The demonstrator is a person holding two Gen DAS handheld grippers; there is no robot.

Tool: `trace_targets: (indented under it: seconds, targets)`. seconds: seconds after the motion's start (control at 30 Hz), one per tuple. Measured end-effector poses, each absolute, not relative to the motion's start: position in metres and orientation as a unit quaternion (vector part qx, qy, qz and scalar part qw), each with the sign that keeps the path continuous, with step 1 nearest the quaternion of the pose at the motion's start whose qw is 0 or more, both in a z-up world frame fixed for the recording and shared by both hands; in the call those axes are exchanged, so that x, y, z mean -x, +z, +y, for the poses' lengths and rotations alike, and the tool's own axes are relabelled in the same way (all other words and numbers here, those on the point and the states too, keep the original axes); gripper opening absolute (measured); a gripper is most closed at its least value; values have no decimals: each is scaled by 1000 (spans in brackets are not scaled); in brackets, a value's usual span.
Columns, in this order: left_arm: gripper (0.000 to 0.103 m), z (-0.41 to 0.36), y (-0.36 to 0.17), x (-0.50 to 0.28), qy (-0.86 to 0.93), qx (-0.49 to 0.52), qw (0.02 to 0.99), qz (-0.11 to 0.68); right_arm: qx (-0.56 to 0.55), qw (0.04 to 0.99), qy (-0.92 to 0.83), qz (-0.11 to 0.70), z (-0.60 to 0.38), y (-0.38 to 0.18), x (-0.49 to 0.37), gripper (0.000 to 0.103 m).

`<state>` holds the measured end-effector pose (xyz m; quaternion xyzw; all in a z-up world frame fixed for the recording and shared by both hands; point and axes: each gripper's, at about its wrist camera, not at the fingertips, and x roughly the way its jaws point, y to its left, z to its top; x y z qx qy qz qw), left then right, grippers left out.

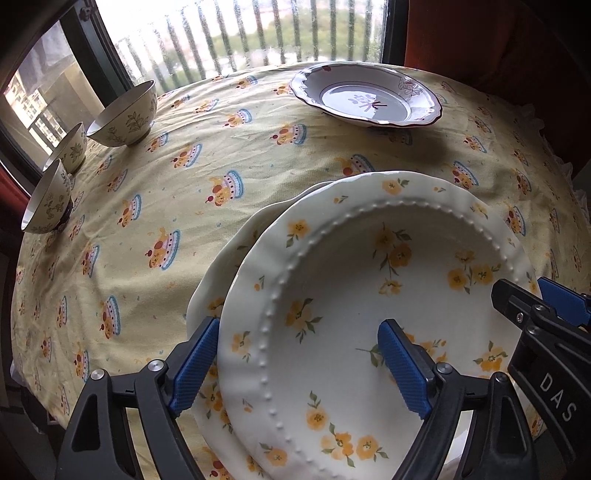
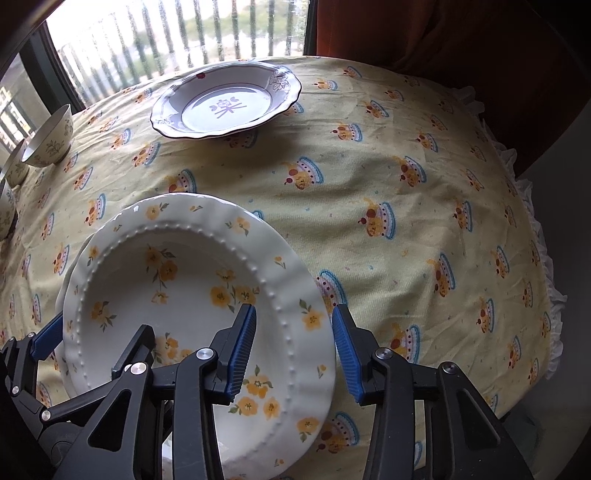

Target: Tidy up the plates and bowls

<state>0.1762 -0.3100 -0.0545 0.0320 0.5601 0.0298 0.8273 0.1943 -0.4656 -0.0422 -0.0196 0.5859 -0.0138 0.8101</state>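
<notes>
A round table (image 2: pixel 424 155) is covered by a yellow cake-print tablecloth (image 1: pixel 184 192). Daylight is admitted through a barred window (image 1: pixel 240 37), flanked by a red curtain (image 2: pixel 406 33).

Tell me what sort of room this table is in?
Probably a home dining area high in an apartment block: a table under a yellow cake-print tablecloth, floral plates and bowls, a barred window overlooking trees and buildings.

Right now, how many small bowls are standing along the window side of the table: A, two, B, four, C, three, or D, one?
C: the left wrist view shows three small bowls in a row by the window, a far one, a middle one and a near one, all upright on the yellow tablecloth.
</notes>
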Motion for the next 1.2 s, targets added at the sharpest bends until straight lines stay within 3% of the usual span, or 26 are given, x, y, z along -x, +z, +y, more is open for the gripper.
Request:
trace_targets:
  seconds: [0.1, 0.73, 0.83, 0.97, 1.2]
  targets:
    - [88, -317, -44, -171, 24, -76, 840, 537, 13, 807, -14, 590, -465, -45, -195, 47]
    - [88, -292, -36, -167, -10, -27, 829, 559, -4, 794, -3, 608, -452, -53, -200, 49]
    - [88, -286, -32, -169, -20, -17, 829, 559, -18, 796, 1, 605, -454, -48, -199, 55]
    - [91, -275, -28, -173, -36, -13, 828, 559, -32, 814, -2, 580, -445, -31, -193, 73]
    - [93, -253, -5, -187, -64, -12, 843, 535, -62, 826, -16, 560, -419, -8, -197, 77]
